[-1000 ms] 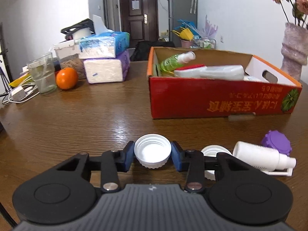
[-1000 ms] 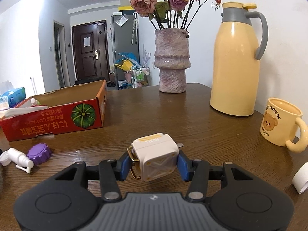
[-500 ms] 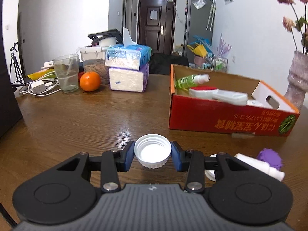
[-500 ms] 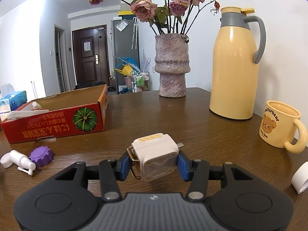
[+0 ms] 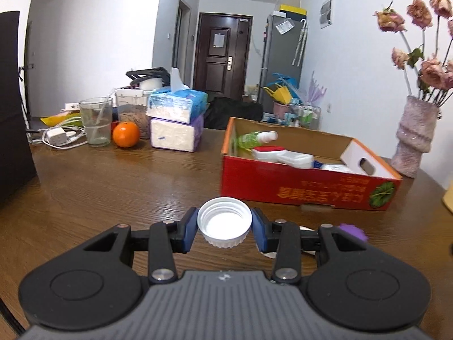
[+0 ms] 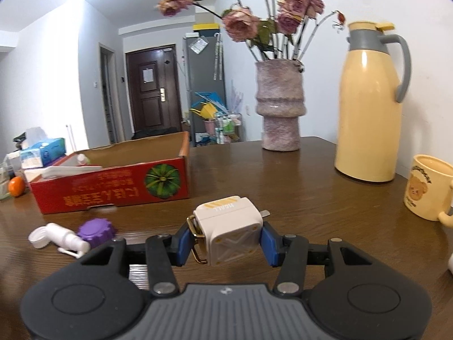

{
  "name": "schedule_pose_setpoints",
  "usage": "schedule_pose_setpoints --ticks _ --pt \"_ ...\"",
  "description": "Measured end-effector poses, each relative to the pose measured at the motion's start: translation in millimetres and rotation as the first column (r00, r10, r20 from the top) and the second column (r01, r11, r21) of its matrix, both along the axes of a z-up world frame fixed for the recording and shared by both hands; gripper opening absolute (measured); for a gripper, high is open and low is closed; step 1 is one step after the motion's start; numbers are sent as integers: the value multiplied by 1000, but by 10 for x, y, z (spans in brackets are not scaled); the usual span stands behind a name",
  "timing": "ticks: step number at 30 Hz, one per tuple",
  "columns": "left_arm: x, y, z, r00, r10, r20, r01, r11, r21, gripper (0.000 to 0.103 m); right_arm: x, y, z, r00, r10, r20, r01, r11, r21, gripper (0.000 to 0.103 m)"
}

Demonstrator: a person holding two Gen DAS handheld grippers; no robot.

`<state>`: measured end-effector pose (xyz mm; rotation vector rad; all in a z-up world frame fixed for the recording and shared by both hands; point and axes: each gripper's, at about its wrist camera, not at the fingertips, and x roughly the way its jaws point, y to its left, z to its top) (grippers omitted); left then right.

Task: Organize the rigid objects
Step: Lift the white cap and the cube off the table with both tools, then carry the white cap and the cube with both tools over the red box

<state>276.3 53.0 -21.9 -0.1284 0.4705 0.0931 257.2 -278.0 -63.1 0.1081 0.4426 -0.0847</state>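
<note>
Left wrist view showed the left claw [image 5: 224,224] clamped on a white cap [image 5: 224,221] above the table [image 5: 113,187], with bottles already lying in the red box [image 5: 297,189]. Only the right wrist view showed the right claw [image 6: 226,240] gripping a white charger [image 6: 229,231], plus a spray bottle [image 6: 61,236] and purple cap [image 6: 96,231] left loose.

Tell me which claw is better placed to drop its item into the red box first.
Probably left. The left claw holds the white cap with the red box close ahead, its opening facing it. The right claw, gripping the charger, sees the box farther off to its left.
</note>
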Motion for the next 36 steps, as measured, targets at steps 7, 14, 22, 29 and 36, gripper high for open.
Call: schedule_pose_setpoints --ticks 7,14,22,29,36 --pt "-140 -210 125 999 -45 29 45 999 -10 41 -11 254 77 997 71 19 -71 997 9 49" --pt "-140 -414 264 996 -74 50 74 997 1 41 20 448 214 992 116 46 -116 993 8 49" --pt "-44 -638 480 991 -105 84 104 994 23 41 130 640 445 984 147 98 -148 989 7 49" --pt "154 -759 611 990 -94 103 92 995 26 41 285 746 550 980 155 125 -158 987 13 49" --pt "391 -808 624 991 -68 115 66 998 25 41 529 836 568 977 160 138 -162 987 6 49"
